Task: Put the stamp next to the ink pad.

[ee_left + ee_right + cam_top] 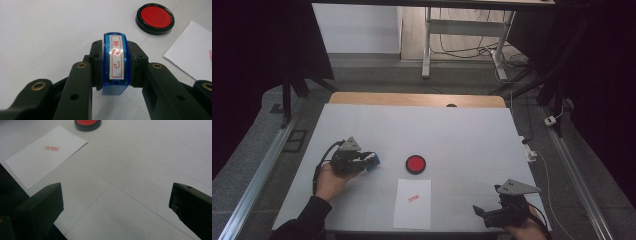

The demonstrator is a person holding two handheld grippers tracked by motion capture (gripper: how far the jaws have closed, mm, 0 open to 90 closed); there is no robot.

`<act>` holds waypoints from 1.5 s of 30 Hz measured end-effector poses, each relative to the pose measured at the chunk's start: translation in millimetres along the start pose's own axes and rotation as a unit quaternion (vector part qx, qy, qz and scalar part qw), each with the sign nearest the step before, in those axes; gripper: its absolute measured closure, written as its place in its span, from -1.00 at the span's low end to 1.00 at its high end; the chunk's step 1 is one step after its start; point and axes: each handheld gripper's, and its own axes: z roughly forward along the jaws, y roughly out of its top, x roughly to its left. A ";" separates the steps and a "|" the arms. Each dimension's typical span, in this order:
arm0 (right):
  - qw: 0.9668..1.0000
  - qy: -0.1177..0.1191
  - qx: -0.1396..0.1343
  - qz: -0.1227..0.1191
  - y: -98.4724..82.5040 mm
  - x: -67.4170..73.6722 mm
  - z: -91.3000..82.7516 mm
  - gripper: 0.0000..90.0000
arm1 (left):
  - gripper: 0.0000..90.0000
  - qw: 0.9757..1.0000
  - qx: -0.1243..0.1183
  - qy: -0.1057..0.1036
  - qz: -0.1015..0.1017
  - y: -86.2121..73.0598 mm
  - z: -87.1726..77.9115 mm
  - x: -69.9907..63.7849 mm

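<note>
The left gripper is clamping a blue stamp, with the ink pad lying at its two o'clock. The right gripper is gaping wide and holding nothing, with the paper sitting at its ten o'clock.

Two black two-jaw grippers are being seen — the left gripper and the right gripper — each topped behind its fingers by a grey three-cornered plate dotted with small dark holes. Brass-coloured screw inserts are being shown on the left gripper's black linkages just behind the fingers, beside plain round holes. A black cable is being trailed behind each gripper's body. A dark sleeve is being worn on the left arm.
</note>
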 end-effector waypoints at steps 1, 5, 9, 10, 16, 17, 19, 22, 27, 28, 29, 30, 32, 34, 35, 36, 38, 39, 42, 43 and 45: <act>1.000 0.000 0.000 0.000 0.0 0.1 0.1 -1.00 | 0.53 1.000 0.001 0.000 0.003 -0.3 0.9 0.1; 1.000 0.000 0.001 -0.001 0.1 0.2 0.4 -1.00 | 0.53 1.000 0.007 0.000 0.008 -0.9 4.5 -0.5; 1.000 0.000 0.003 -0.002 0.2 0.2 0.4 -1.00 | 0.53 1.000 0.012 0.000 0.012 -2.0 7.4 -0.3; 1.000 0.000 0.003 -0.002 0.2 0.2 0.5 -1.00 | 0.53 1.000 0.012 0.000 0.014 -2.3 8.1 -0.3; 1.000 0.001 0.005 -0.004 0.2 0.5 0.6 -1.00 | 0.50 1.000 0.017 -0.001 0.016 -3.6 11.0 0.1; 1.000 0.001 0.005 -0.004 0.3 0.6 0.6 -1.00 | 0.50 1.000 0.017 -0.002 0.015 -3.8 11.0 0.3; 1.000 0.001 0.005 -0.004 0.3 0.8 0.7 -1.00 | 0.50 1.000 0.018 -0.002 0.011 -4.0 11.2 0.8; 1.000 0.001 0.005 -0.004 0.3 0.8 0.7 -1.00 | 0.49 1.000 0.016 -0.001 0.010 -3.3 10.2 1.0; 1.000 0.003 0.004 -0.006 0.2 0.7 0.9 -1.00 | 0.29 1.000 0.007 -0.005 -0.007 -0.7 6.1 1.6; 1.000 0.003 0.004 -0.006 0.2 0.7 0.9 -1.00 | 0.25 1.000 0.004 -0.006 -0.015 0.2 4.8 1.5; 1.000 0.003 0.004 -0.006 0.2 0.7 0.8 -1.00 | 0.22 1.000 0.002 -0.008 -0.019 0.9 3.8 1.7; 1.000 0.003 0.004 -0.006 0.2 0.7 0.8 -1.00 | 0.18 1.000 0.000 -0.011 -0.025 1.6 2.9 1.5; 1.000 0.003 0.005 -0.006 0.2 0.6 0.7 -1.00 | 0.10 1.000 -0.002 -0.012 -0.029 3.2 0.6 0.9; 1.000 0.003 0.005 -0.005 0.3 0.7 0.7 -1.00 | 0.01 0.999 -0.005 -0.019 -0.034 5.2 -1.9 0.1; 1.000 0.004 0.005 -0.004 0.3 0.6 0.7 -1.00 | -0.04 0.999 -0.006 -0.021 -0.035 6.2 -3.4 -0.9; 1.000 0.004 0.005 -0.004 0.3 0.6 0.6 -1.00 | -0.08 0.999 -0.008 -0.021 -0.034 7.2 -4.9 -2.0; 1.000 0.004 0.005 -0.004 0.3 0.5 0.6 -1.00 | -0.16 0.999 -0.009 -0.026 -0.035 8.9 -8.2 -3.9; 1.000 0.006 0.004 -0.004 0.2 0.4 0.6 -1.00 | -0.20 0.999 -0.012 -0.029 -0.035 9.5 -9.9 -5.0; 1.000 0.007 0.004 -0.003 0.3 0.4 0.7 -1.00 | -0.34 0.999 -0.013 -0.034 -0.037 11.3 -14.3 -7.9; 1.000 0.007 0.004 -0.004 0.2 0.4 0.7 -1.00 | -0.42 0.999 -0.013 -0.036 -0.039 12.0 -15.6 -8.9; 1.000 0.007 0.004 -0.004 0.2 0.4 0.6 -1.00 | -0.54 0.998 -0.015 -0.040 -0.043 13.3 -17.7 -11.2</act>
